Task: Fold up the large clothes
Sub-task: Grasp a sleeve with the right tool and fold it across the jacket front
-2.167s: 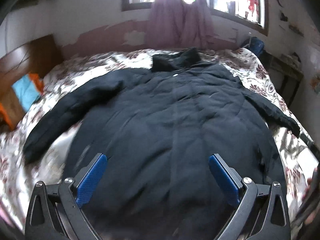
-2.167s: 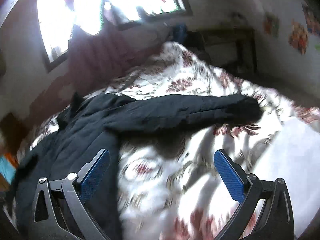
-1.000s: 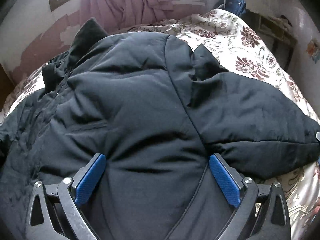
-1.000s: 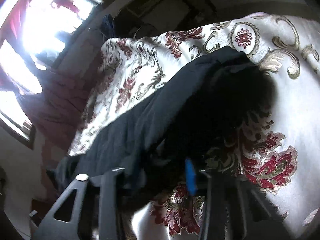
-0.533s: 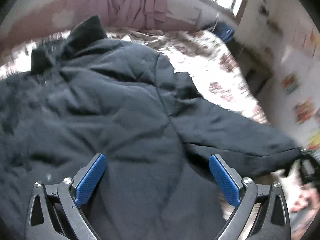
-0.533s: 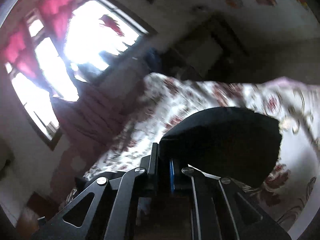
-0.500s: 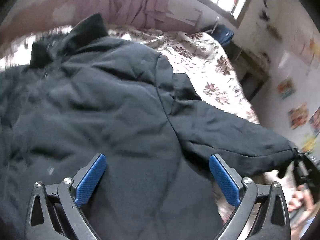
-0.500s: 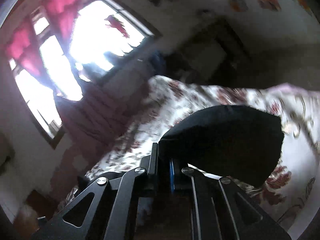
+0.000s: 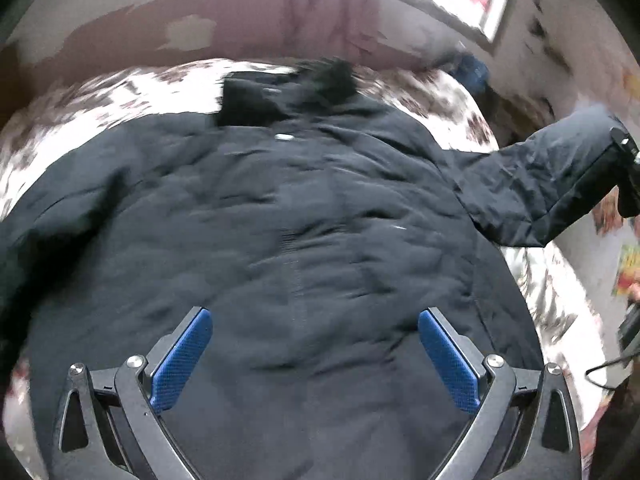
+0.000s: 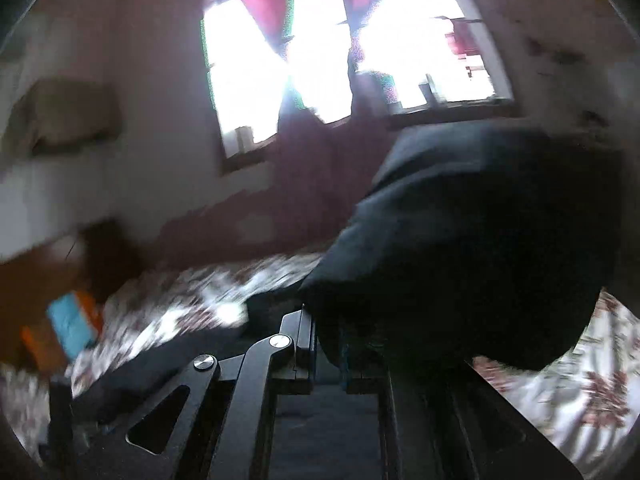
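Observation:
A big black padded coat (image 9: 304, 240) lies spread on the bed, its fur collar (image 9: 320, 80) at the far end. Over its lower back hovers my left gripper (image 9: 316, 356), open, with nothing between its blue pads (image 9: 180, 356). The coat's right sleeve (image 9: 540, 188) is lifted off the bed. My right gripper (image 10: 326, 344) is shut on the cuff of that sleeve (image 10: 480, 248), which bulges dark in front of the right wrist camera. In the left wrist view the right gripper (image 9: 628, 168) shows at the sleeve's end, at the right edge.
The bed has a cream cover (image 9: 80, 112) with red flowers. A window (image 10: 340, 48) with pink curtains is behind the bed. A wooden headboard (image 10: 36, 276) and blue and orange pillows (image 10: 72, 324) lie to the left. A dark cable (image 9: 612, 364) hangs at the right edge.
The right gripper closed on the sleeve cuff and raised it high off the bed while rolling. The left gripper swung left over the coat's back and stayed open.

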Tool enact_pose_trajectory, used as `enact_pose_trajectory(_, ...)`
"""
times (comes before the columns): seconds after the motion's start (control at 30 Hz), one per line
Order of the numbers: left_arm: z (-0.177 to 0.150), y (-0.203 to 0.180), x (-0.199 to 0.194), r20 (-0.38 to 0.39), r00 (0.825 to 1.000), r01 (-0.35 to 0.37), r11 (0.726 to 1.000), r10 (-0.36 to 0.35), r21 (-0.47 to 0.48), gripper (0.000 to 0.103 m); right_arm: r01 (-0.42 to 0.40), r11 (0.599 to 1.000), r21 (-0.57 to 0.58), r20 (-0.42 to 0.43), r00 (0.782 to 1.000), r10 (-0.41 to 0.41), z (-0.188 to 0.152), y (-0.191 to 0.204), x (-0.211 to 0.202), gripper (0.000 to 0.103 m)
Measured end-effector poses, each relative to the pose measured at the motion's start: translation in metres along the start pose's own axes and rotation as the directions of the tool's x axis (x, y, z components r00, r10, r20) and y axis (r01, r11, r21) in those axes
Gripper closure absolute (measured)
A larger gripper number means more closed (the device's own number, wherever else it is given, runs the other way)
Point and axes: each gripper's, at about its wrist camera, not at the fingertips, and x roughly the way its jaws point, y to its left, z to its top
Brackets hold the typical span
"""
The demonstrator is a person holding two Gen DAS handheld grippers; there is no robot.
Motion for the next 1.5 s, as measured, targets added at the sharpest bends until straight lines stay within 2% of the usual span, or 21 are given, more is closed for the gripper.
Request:
enact_pose_trajectory(0.1, -0.008, 0.047, -0.027, 0.025, 1.0, 0.005, 0.997, -0.003, -0.081, 0.0, -0.069, 0.994, -0.09, -0.1, 0.993, 0.06, -0.017, 0.063, 0.025, 0.095)
enact_pose_trajectory(0.2, -0.021, 0.081, -0.049, 0.051, 0.998, -0.04, 0.993, 0.046, -0.114, 0.0, -0.125, 0.984, -0.129, -0.242, 0.966, 0.091, -0.047, 0.098, 0.055, 0.091)
enact_pose_trajectory(0.27, -0.031, 0.1, -0.057, 0.051, 0.996, -0.068, 0.989, 0.075, -0.128, 0.0, -0.193, 0.972, -0.133, -0.397, 0.909, 0.126, -0.077, 0.118, 0.083, 0.069)
enact_pose_trajectory(0.3, -0.035, 0.109, -0.06, 0.047, 0.995, -0.081, 0.988, 0.088, -0.135, 0.0, -0.245, 0.966, -0.083, -0.483, 0.858, 0.176, -0.092, 0.12, 0.095, 0.039)
enact_pose_trajectory(0.33, -0.04, 0.117, -0.062, 0.044, 0.994, -0.093, 0.985, 0.101, -0.144, 0.0, -0.276, 0.961, -0.03, -0.536, 0.815, 0.218, -0.107, 0.115, 0.102, 0.022)
enact_pose_trajectory(0.37, -0.043, 0.122, -0.062, 0.043, 0.993, -0.1, 0.983, 0.108, -0.152, 0.0, -0.301, 0.953, 0.026, -0.57, 0.779, 0.262, -0.121, 0.111, 0.103, 0.021)
enact_pose_trajectory(0.43, -0.049, 0.134, -0.065, 0.049, 0.994, -0.091, 0.979, 0.102, -0.183, 0.0, -0.326, 0.943, 0.065, -0.582, 0.755, 0.301, -0.132, 0.103, 0.095, 0.021)
enact_pose_trajectory(0.5, -0.052, 0.141, -0.066, 0.064, 0.995, -0.065, 0.976, 0.08, -0.21, 0.0, -0.342, 0.936, 0.085, -0.564, 0.758, 0.328, -0.126, 0.089, 0.078, 0.021)
enact_pose_trajectory(0.57, -0.051, 0.14, -0.063, 0.082, 0.994, -0.048, 0.976, 0.067, -0.214, 0.0, -0.327, 0.943, 0.069, -0.529, 0.789, 0.312, -0.118, 0.065, 0.065, 0.021)
enact_pose_trajectory(0.67, -0.045, 0.131, -0.053, 0.115, 0.993, 0.0, 0.977, 0.025, -0.215, 0.0, -0.193, 0.981, -0.015, -0.461, 0.872, 0.164, -0.099, 0.019, 0.067, 0.021)
enact_pose_trajectory(0.73, -0.039, 0.122, -0.046, 0.135, 0.991, 0.023, 0.978, 0.006, -0.209, 0.0, -0.005, 0.998, -0.055, -0.421, 0.907, -0.018, -0.083, -0.012, 0.078, 0.021)
enact_pose_trajectory(0.77, -0.03, 0.113, -0.037, 0.147, 0.989, 0.025, 0.979, 0.005, -0.202, 0.0, 0.069, 0.996, -0.057, -0.423, 0.902, -0.086, -0.079, -0.027, 0.083, 0.021)
enact_pose_trajectory(0.83, -0.017, 0.096, -0.022, 0.167, 0.986, 0.026, 0.982, 0.005, -0.187, 0.0, 0.234, 0.971, -0.043, -0.459, 0.859, -0.228, -0.083, -0.056, 0.099, 0.021)
enact_pose_trajectory(0.87, -0.009, 0.087, -0.01, 0.17, 0.985, 0.01, 0.983, 0.021, -0.182, 0.0, 0.281, 0.959, -0.03, -0.49, 0.832, -0.259, -0.091, -0.068, 0.107, 0.019)
enact_pose_trajectory(0.9, -0.003, 0.08, 0.0, 0.162, 0.986, -0.013, 0.983, 0.043, -0.181, 0.0, 0.305, 0.952, -0.013, -0.536, 0.802, -0.264, -0.106, -0.08, 0.115, 0.005)
enact_pose_trajectory(0.93, 0.003, 0.073, 0.016, 0.134, 0.988, -0.048, 0.983, 0.073, -0.179, 0.0, 0.304, 0.953, 0.014, -0.561, 0.791, -0.244, -0.12, -0.088, 0.121, 0.001)
enact_pose_trajectory(1.03, 0.004, 0.069, 0.067, -0.002, 0.993, -0.115, 0.972, 0.117, -0.204, 0.0, 0.261, 0.955, 0.137, -0.509, 0.846, -0.158, -0.135, -0.094, 0.108, 0.001)
enact_pose_trajectory(1.1, -0.005, 0.071, 0.093, -0.075, 0.981, -0.191, 0.964, 0.18, -0.183, 0.0, 0.259, 0.957, 0.133, -0.491, 0.856, -0.163, -0.135, -0.089, 0.101, 0.001)
enact_pose_trajectory(1.2, -0.014, 0.058, 0.103, -0.032, 0.971, -0.241, 0.966, 0.239, -0.092, 0.0, 0.259, 0.957, 0.131, -0.476, 0.863, -0.168, -0.138, -0.079, 0.086, 0.001)
enact_pose_trajectory(1.37, -0.018, 0.054, 0.103, 0.011, 0.966, -0.257, 0.963, 0.259, -0.085, 0.0, 0.253, 0.957, 0.143, -0.466, 0.87, -0.161, -0.139, -0.076, 0.092, 0.001)
enact_pose_trajectory(1.5, -0.016, 0.055, 0.101, 0.019, 0.968, -0.248, 0.965, 0.251, -0.084, 0.0, 0.253, 0.956, 0.15, -0.465, 0.871, -0.158, -0.142, -0.102, 0.115, 0.001)
